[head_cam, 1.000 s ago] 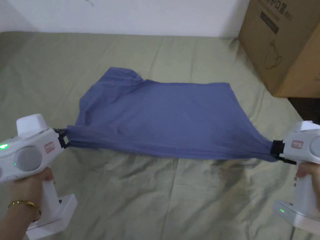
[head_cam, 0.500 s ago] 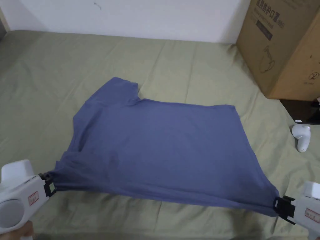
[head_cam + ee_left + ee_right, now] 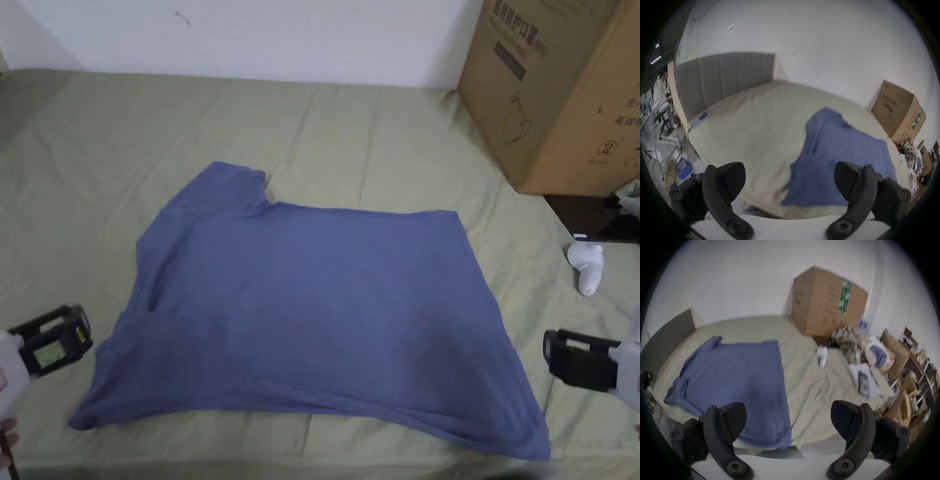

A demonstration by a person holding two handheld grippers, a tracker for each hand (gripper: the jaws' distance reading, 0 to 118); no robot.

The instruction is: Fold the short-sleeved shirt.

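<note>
A blue short-sleeved shirt (image 3: 312,300) lies spread flat on the green bed sheet (image 3: 350,131), one sleeve toward the far left, the hem on the right. My left gripper (image 3: 59,337) hovers open just off the shirt's near-left sleeve, touching no cloth. My right gripper (image 3: 565,356) is open too, a little right of the near hem corner. In the left gripper view the shirt (image 3: 843,155) lies ahead between the spread jaws of the left gripper (image 3: 789,178). In the right gripper view the shirt (image 3: 737,378) lies ahead-left of the right gripper (image 3: 788,417).
A large cardboard box (image 3: 562,87) stands at the bed's far right corner. A white handheld controller (image 3: 586,267) lies on the sheet right of the shirt. Clutter (image 3: 867,353) is piled beyond the bed's right side. A grey headboard (image 3: 724,78) stands at the left, with a seated person (image 3: 661,91) beyond.
Both grippers let go of the shirt and opened, drawing slightly outward. The shirt, held stretched and lifted before, now rests flat on the bed.
</note>
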